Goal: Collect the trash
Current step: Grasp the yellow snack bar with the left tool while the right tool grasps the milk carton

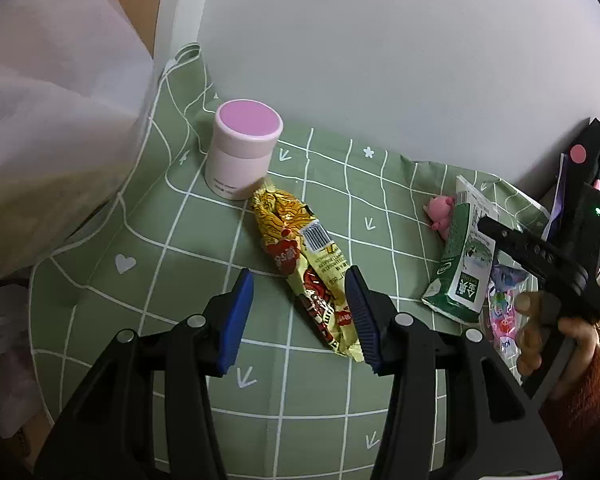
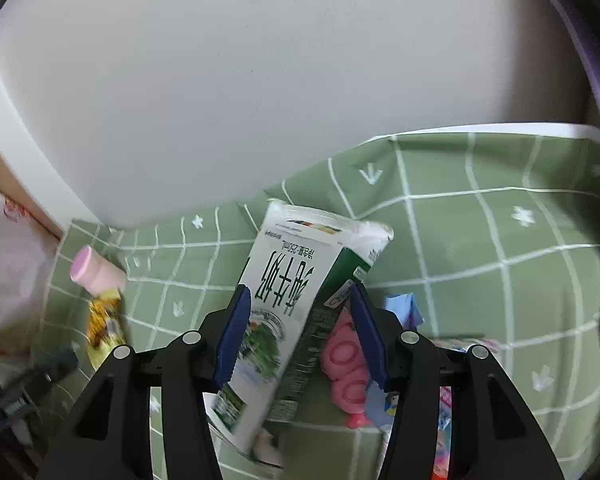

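the left tool (image 1: 300, 300) hangs over the green checked cloth (image 1: 180, 248) on the surface with its blue pads (image 1: 236, 320) spread and nothing pinched; the yellow snack wrapper (image 1: 308, 264) lies flat on the cloth in the gap, its near end just beside the tool's right pad, its far end running away from the tool toward a pink lidded jar (image 1: 244, 148) that stands upright just past it. left of that tool a translucent white bag (image 1: 52, 92) rises from the cloth's edge. to its right the green and white milk carton (image 1: 462, 256) stands tilted, with a small pink toy (image 1: 440, 210) just behind it and colourful wrappers (image 1: 500, 312) beside it, and a hand (image 1: 540, 332) in a rust sleeve grips the black handle of the other tool there. the right tool (image 2: 300, 328) has the milk carton (image 2: 292, 312) between its blue pads (image 2: 232, 336), leaning to the tool's right with its top end pointing away; its left pad lies against the printed face, while the right pad sits at the dark green side, and whether that pad presses it i cannot tell, so the grip is not certain. under the carton, on the tool's right, a pink ringed piece (image 2: 346, 368) and blue and pink wrappers (image 2: 400, 312) lie on the cloth (image 2: 480, 240). far to its left the jar (image 2: 96, 270) and the yellow wrapper (image 2: 104, 324) appear blurred, with the pale wall (image 2: 280, 80) beyond.
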